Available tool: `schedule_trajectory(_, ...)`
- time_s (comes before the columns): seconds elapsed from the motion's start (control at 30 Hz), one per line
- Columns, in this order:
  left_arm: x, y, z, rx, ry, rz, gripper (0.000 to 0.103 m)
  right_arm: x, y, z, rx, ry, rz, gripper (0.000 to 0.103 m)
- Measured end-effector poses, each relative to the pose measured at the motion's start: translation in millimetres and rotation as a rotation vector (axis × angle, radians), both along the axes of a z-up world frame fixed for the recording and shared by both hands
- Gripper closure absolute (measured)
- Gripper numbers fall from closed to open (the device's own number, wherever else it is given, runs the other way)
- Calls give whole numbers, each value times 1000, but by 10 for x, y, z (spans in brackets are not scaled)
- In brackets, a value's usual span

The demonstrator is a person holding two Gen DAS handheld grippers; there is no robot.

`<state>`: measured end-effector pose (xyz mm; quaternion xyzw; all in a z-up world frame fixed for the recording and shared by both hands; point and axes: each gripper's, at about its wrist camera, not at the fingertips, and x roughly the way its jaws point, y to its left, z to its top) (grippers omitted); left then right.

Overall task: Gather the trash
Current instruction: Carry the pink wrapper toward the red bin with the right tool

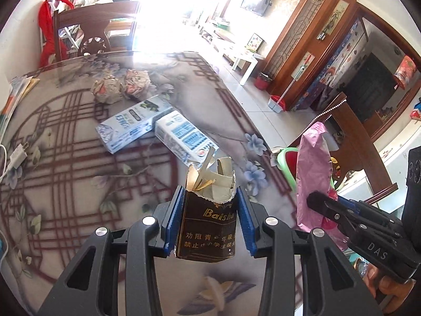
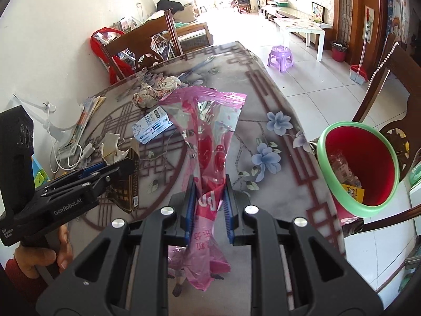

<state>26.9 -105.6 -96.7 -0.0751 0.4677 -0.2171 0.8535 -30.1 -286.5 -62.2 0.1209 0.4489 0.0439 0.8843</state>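
Left gripper [image 1: 208,218] is clamped on a torn brown cigarette pack [image 1: 208,226], held above the table [image 1: 65,158]. Right gripper [image 2: 209,205] is clamped on a pink wrapper [image 2: 210,137], also held clear of the table. Two blue-white cartons [image 1: 131,123] [image 1: 184,137] lie mid-table, touching each other. Two paper balls [image 1: 108,89] [image 1: 136,83] lie just beyond them. A red bin [image 2: 360,163] with green rim stands off the table's right edge, holding some trash.
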Motion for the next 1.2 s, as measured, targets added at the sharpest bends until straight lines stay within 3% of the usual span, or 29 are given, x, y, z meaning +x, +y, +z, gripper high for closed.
schedule_trajectory(0.53,70,-522,6,-11,16,28,65,16,-470,34,24,3,24,84)
schedule_trajectory(1.2,61,-1336,65,13,15,-47,65,-86,-1293,29,38,-2,-57,84)
